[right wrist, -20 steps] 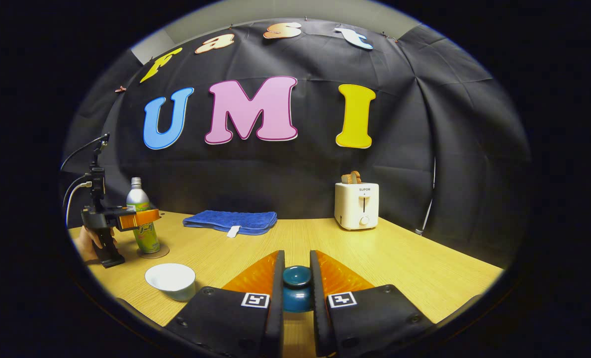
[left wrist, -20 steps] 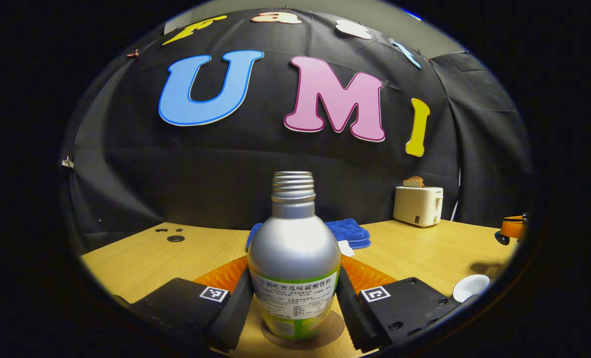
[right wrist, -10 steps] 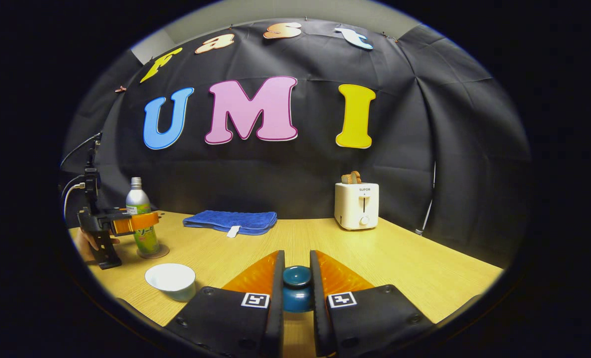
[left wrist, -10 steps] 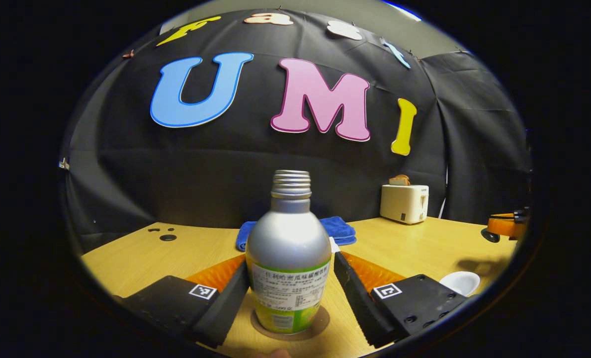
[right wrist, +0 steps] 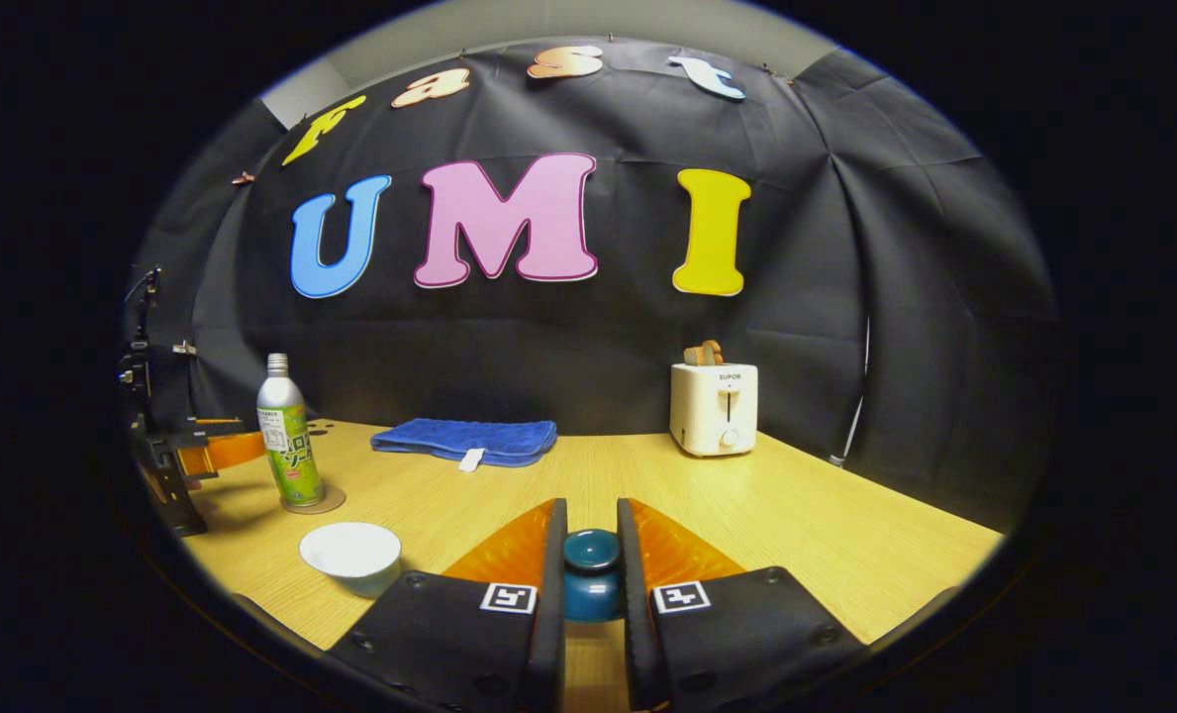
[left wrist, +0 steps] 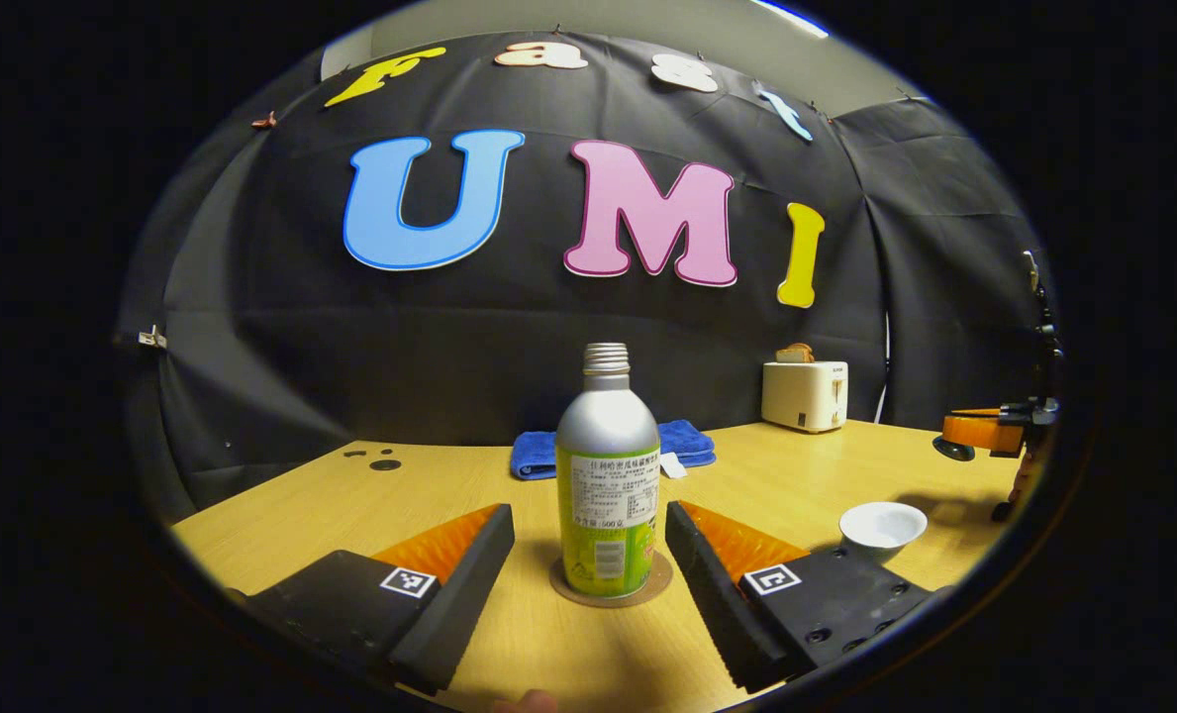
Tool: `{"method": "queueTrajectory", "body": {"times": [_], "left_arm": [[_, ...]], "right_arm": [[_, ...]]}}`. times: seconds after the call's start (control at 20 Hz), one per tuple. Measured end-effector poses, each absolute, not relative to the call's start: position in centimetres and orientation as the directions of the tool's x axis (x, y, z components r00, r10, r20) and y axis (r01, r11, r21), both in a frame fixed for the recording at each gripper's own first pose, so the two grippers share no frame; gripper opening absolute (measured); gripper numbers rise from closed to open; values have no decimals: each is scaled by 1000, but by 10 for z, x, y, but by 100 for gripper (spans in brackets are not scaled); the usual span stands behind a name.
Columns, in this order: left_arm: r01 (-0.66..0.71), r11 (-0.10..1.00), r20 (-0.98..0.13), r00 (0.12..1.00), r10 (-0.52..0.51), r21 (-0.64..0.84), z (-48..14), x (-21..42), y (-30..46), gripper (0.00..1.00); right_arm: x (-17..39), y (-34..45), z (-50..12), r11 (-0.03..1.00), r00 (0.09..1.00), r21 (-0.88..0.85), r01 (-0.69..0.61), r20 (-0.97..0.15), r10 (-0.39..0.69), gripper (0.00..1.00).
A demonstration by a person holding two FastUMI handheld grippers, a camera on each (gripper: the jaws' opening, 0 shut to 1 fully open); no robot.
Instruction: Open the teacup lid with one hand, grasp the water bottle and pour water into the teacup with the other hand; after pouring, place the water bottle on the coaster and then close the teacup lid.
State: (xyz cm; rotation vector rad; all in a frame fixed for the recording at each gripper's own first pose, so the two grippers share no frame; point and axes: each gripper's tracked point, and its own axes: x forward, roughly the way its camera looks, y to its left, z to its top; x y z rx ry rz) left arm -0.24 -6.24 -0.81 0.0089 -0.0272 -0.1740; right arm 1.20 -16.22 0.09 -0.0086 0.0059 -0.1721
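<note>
Wooden table carries everything here. In the left gripper view, going from left to right, first comes the left gripper with its two fingers spread wide, one on each side of the water bottle and not touching it. The silver and green bottle stands upright, with no cap, on the round brown coaster. Behind it lies a folded blue towel, and more to the right a cream toaster stands by the black wall. Near the right finger sits the white teacup, open, and at the far right edge the other gripper is partly visible.

In the right gripper view the left gripper is at the left edge, just beside the bottle but apart from it. The teacup stands in front of the coaster — near it, not touching. In the middle the right gripper is closed narrow on the knob of the dark blue teacup lid, both fingers pressing it. The towel and the toaster stand behind.
</note>
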Motion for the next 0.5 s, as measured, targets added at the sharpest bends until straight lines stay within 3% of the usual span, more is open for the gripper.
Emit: {"method": "queueTrajectory", "body": {"times": [0.3, 0.5], "left_arm": [[68, 998, 22, 997, -68, 8, -11, -35, -32, 97], [57, 998, 22, 998, -57, 8, -11, -39, -31, 97]], "right_arm": [[5, -117, 0, 994, 994, -6, 114, -5, -114, 28], [16, -57, -4, 1000, 1000, 20, -7, -15, 7, 28]]}}
